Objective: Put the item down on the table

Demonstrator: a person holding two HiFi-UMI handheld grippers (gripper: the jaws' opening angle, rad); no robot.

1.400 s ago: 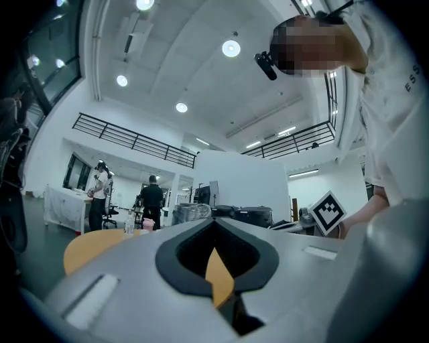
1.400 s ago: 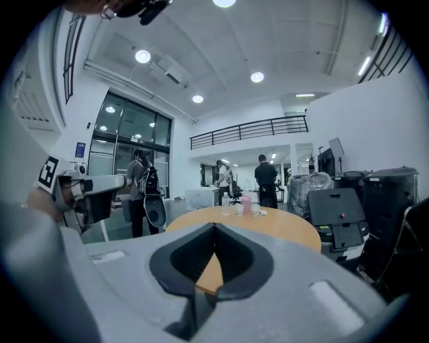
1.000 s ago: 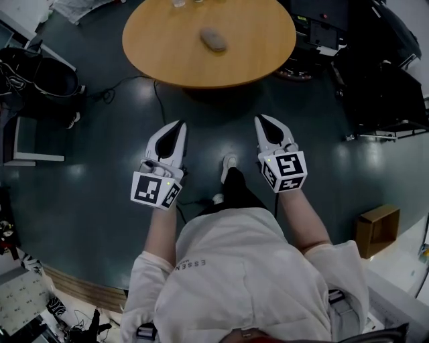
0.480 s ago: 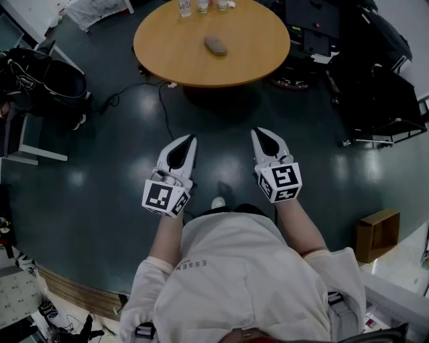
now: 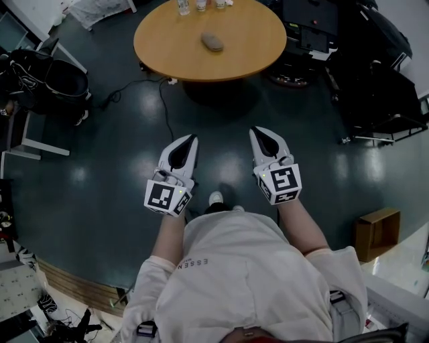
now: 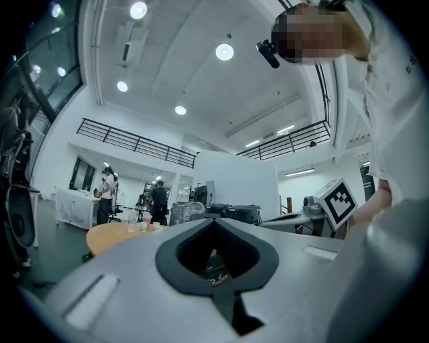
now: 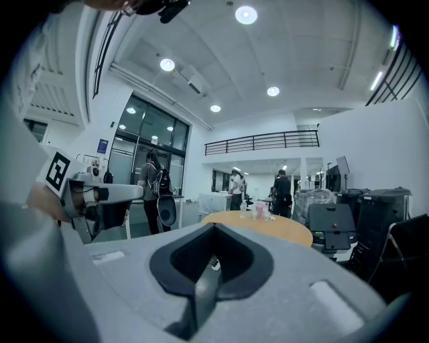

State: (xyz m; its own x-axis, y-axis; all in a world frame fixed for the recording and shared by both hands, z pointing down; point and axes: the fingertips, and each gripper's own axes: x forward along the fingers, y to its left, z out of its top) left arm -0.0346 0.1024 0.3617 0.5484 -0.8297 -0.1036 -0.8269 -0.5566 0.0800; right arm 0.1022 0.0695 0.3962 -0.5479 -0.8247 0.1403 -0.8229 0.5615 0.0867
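- Since a second ago, the left gripper (image 5: pixel 190 138) has edged a little toward the right gripper (image 5: pixel 255 130), and the white shoe (image 5: pixel 215 198) has drawn back close under the body.
- Both grippers have their jaws pressed together with nothing between them. They are held side by side, pointing forward over the dark floor (image 5: pixel 114 154).
- Well ahead of both stands the round wooden table (image 5: pixel 258 40).
- The grey oval item (image 5: pixel 212 41) lies on the tabletop, untouched, and cups (image 5: pixel 200 5) stand at the far edge.
- At the right, a cardboard box (image 5: pixel 377 231) sits on the floor.
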